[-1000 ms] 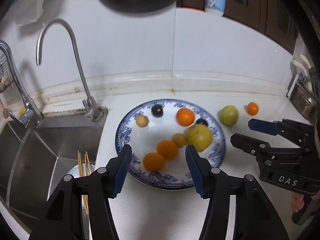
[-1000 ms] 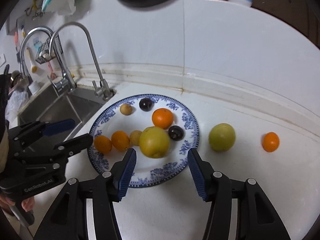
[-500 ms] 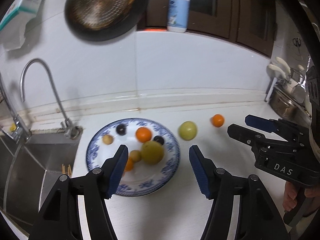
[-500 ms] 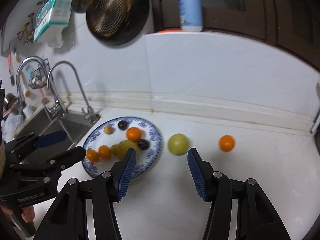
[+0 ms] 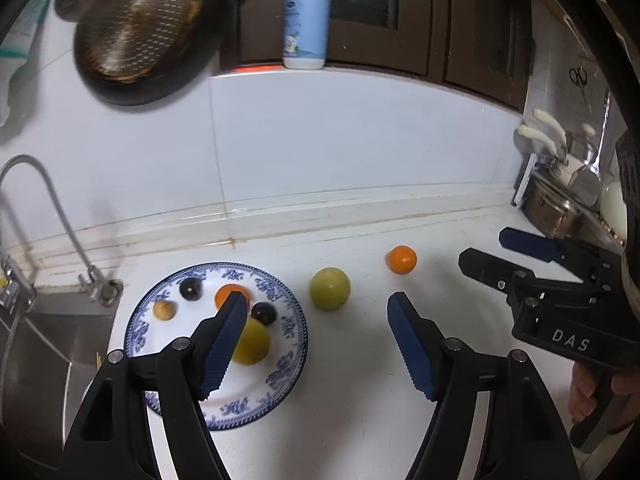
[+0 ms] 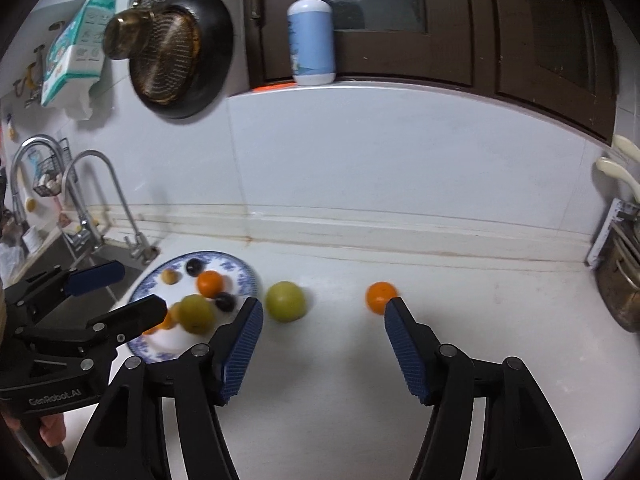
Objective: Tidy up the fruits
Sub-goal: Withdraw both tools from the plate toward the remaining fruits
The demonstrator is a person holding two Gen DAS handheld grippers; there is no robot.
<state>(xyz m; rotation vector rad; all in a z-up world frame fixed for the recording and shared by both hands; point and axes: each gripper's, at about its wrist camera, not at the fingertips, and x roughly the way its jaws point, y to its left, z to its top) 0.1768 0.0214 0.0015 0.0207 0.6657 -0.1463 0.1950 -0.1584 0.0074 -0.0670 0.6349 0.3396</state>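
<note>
A blue-patterned plate (image 5: pixel 297 330) holds a large yellow-green fruit (image 5: pixel 253 341), an orange (image 5: pixel 229 293), two dark plums and a small brown fruit. On the white counter to its right lie a green fruit (image 5: pixel 330 289) and a small orange (image 5: pixel 401 259). My left gripper (image 5: pixel 317 298) hangs above the counter, short of the green fruit, its jaws opening with nothing between them. At the right, near the small orange, my right gripper (image 5: pixel 486 247) is also opening and empty. In the right wrist view, the right gripper (image 6: pixel 323 304) frames the green fruit (image 6: pixel 286 301) and the small orange (image 6: pixel 380 297).
A steel sink (image 5: pixel 36 344) with a curved faucet (image 5: pixel 60 220) lies left of the plate. A soap bottle (image 5: pixel 306 20) stands on the ledge above the backsplash, beside a hanging pan (image 5: pixel 136 32). A metal pot (image 5: pixel 560 208) stands at the counter's right end.
Both grippers have drawn back and up from the plate, so the plate looks smaller and further away. Both pairs of jaws stand wider apart than before.
</note>
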